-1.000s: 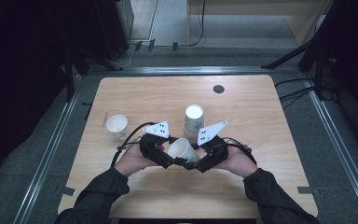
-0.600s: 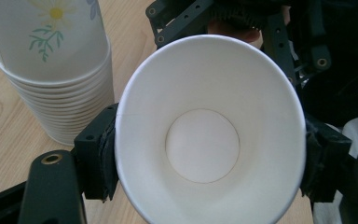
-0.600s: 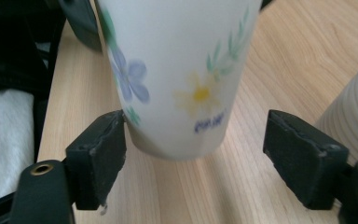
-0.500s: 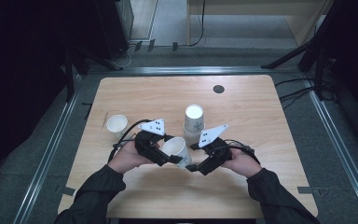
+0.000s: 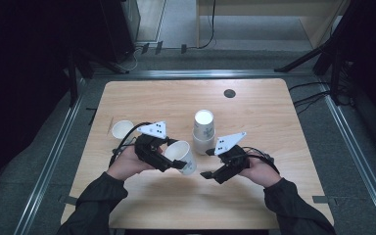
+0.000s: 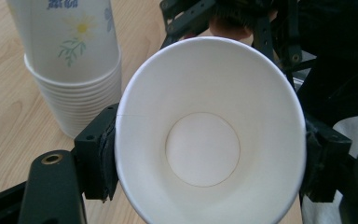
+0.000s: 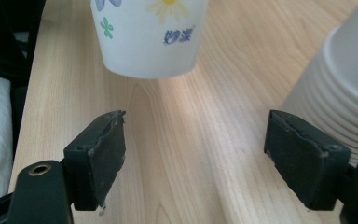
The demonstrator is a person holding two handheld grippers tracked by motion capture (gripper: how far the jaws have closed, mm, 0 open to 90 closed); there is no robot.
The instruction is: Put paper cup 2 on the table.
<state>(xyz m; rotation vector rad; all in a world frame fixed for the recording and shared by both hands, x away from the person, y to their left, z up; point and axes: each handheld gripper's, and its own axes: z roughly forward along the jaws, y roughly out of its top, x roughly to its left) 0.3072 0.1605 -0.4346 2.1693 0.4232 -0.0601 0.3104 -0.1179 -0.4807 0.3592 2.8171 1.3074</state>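
Note:
A white paper cup point(image 5: 182, 155) with a flower print is tilted above the table, and my left gripper point(image 5: 176, 164) is shut on it. In the left gripper view its open mouth point(image 6: 209, 140) faces the camera, squeezed between the two pads point(image 6: 100, 158). My right gripper point(image 5: 209, 169) is just right of the cup and open. Its jaws have just been opening and nothing is between them. In the right gripper view the cup point(image 7: 151, 35) hangs beyond the spread jaws of the gripper point(image 7: 196, 158).
A stack of matching cups point(image 5: 204, 132) stands mouth-down at the table's middle, close to both grippers point(image 6: 72, 60) point(image 7: 340, 112). A single cup point(image 5: 122, 129) sits at the left. A dark round disc point(image 5: 229, 93) lies near the far edge of the wooden table point(image 5: 274, 117).
A second ago both grippers were on the cup. The right gripper has let go and opened. The left gripper has carried the cup slightly left and up.

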